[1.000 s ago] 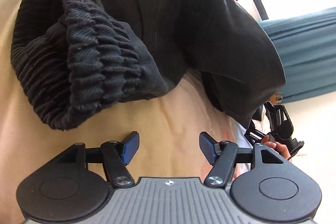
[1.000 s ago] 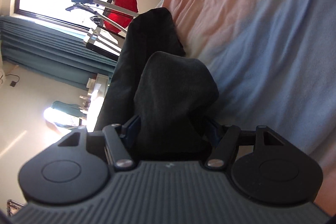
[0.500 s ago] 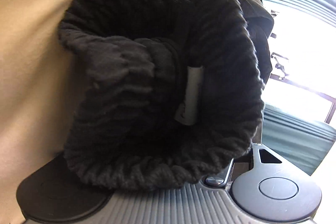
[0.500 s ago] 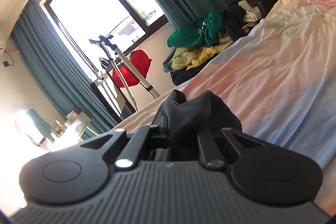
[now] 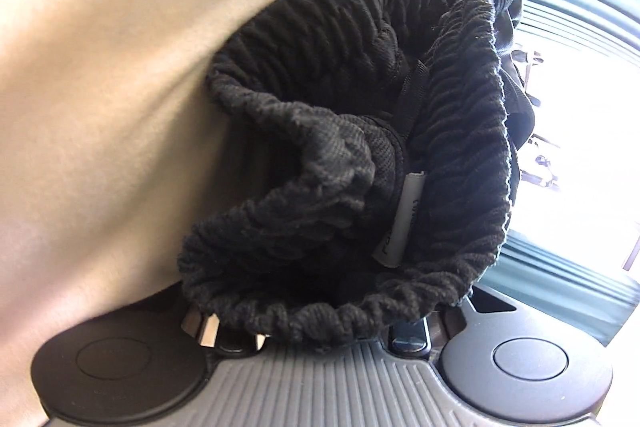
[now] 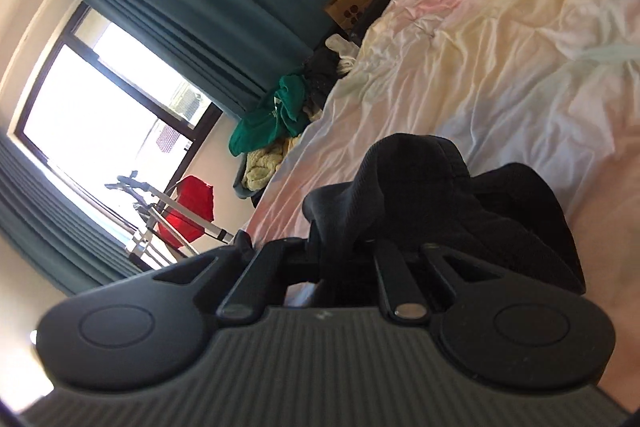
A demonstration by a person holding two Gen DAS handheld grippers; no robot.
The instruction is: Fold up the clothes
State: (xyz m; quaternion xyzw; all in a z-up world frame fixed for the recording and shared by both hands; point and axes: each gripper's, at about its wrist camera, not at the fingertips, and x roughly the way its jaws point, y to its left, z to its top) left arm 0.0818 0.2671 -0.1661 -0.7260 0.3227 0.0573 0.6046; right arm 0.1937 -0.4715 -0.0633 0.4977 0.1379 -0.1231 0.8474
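A black garment with a ribbed elastic waistband (image 5: 360, 99) fills the left wrist view, lying on the pale bed sheet (image 5: 100, 87); a grey label (image 5: 402, 223) shows inside it. My left gripper (image 5: 316, 327) is closing with the waistband's edge between its jaws, and the cloth hides the fingertips. In the right wrist view my right gripper (image 6: 348, 251) is shut on a bunch of the same black cloth (image 6: 420, 179), held just above the pastel bed (image 6: 500, 67).
Beside the bed's far side lies a heap of clothes with a green top (image 6: 272, 119). A brown paper bag (image 6: 348, 5), teal curtains (image 6: 208, 7), a bright window (image 6: 100, 107) and a red object on a metal stand (image 6: 192, 203) stand beyond.
The left gripper went in under the waistband, which now covers its fingers. The right gripper shut on the black cloth and swung up and around with it, so it faces along the bed.
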